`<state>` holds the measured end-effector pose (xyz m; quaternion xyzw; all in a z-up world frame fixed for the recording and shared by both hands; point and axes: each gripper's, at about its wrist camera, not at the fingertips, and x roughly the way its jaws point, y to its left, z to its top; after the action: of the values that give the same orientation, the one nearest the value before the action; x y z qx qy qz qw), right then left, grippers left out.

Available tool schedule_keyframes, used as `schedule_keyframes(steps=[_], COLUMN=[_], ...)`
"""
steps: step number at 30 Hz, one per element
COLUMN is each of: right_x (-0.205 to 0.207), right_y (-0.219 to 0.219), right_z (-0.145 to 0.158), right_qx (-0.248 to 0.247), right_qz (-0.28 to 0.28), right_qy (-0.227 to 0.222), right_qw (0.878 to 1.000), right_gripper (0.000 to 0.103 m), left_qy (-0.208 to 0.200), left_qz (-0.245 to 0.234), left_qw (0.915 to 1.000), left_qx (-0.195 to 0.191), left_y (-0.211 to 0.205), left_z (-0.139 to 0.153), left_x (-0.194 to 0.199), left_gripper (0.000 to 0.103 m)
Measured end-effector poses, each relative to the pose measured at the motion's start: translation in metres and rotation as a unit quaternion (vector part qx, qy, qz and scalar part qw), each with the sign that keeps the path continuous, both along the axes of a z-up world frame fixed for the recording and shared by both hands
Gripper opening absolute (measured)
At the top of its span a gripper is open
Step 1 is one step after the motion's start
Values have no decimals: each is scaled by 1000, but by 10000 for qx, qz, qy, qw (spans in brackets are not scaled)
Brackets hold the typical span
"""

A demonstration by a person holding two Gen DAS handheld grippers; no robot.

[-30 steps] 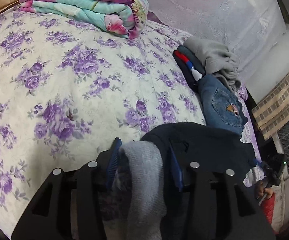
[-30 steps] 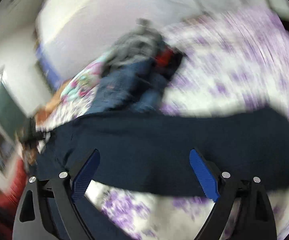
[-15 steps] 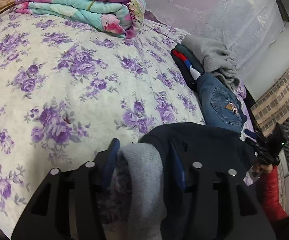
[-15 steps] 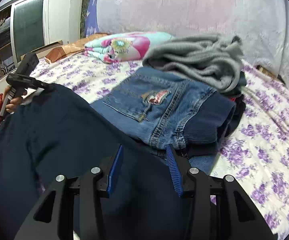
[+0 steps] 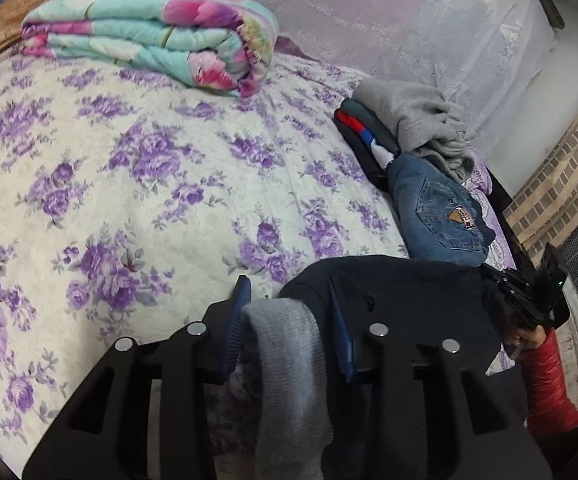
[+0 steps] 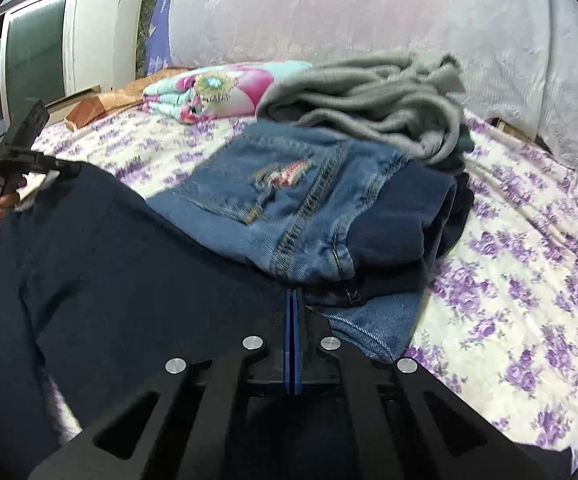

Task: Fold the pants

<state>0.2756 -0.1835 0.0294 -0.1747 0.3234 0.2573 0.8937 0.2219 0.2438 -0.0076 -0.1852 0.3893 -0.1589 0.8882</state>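
Right wrist view shows my right tool (image 6: pixel 293 300) fully closed, its blue pads pinching one edge of the navy pants (image 6: pixel 109 280), just beside the folded jeans (image 6: pixel 289 208). My left tool (image 5: pixel 285 320) is closing on the other end, where a grey cuff (image 5: pixel 289 344) and dark cloth sit between its pads. The pants lie stretched between both tools at the near edge of the bed (image 5: pixel 149 160). To fold well, I think I must keep the cloth tight, lift both ends together, and stay clear of the jeans pile.
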Motion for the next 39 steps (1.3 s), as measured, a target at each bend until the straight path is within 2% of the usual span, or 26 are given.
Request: schedule_keyframes(steps=[7, 9, 12, 14, 19, 21, 24, 27, 30, 35, 39], right_x=[-50, -68, -99, -121, -179, -202, -236, -263, -283, -297, -299], right_y=[9, 11, 10, 6, -3, -9, -18, -21, -20, -33, -27], right_z=[39, 48, 60, 63, 61, 59, 54, 43, 26, 20, 14], right_qx=[-72, -75, -73, -12, 118, 327, 688, 817, 805, 1202, 868], right_qz=[8, 17, 94, 93, 108, 115, 253, 291, 290, 218, 197], right_qy=[-310, -391, -513, -537, -634, -621, -556, -407, -276, -153, -217], right_qw=[9995, 9992, 9986, 9985, 9979, 9975, 9958, 9954, 9960, 9924, 9958], right_gripper=[1, 2, 2, 1, 2, 2, 2, 2, 1, 1, 2], left_qy=[-487, -589, -737, -787, -917, -923, -840, -705, -611, -658, -534], left_qz=[59, 91, 139, 131, 38, -32, -99, -127, -61, 173, 353], left_qw=[9987, 9982, 9970, 9966, 9957, 9957, 9962, 9968, 9977, 9975, 9971], left_qx=[153, 69, -205, -218, -77, 32, 207, 350, 277, -197, -423], left_y=[-3, 0, 6, 5, 2, -2, -7, -10, -5, 15, 31], left_z=[16, 21, 29, 32, 41, 42, 38, 26, 13, 4, -1], left_x=[-21, -29, -50, -66, -116, -138, -160, -180, -198, -221, -230], left_gripper=[33, 27, 26, 26, 26, 27, 27, 27, 27, 26, 24])
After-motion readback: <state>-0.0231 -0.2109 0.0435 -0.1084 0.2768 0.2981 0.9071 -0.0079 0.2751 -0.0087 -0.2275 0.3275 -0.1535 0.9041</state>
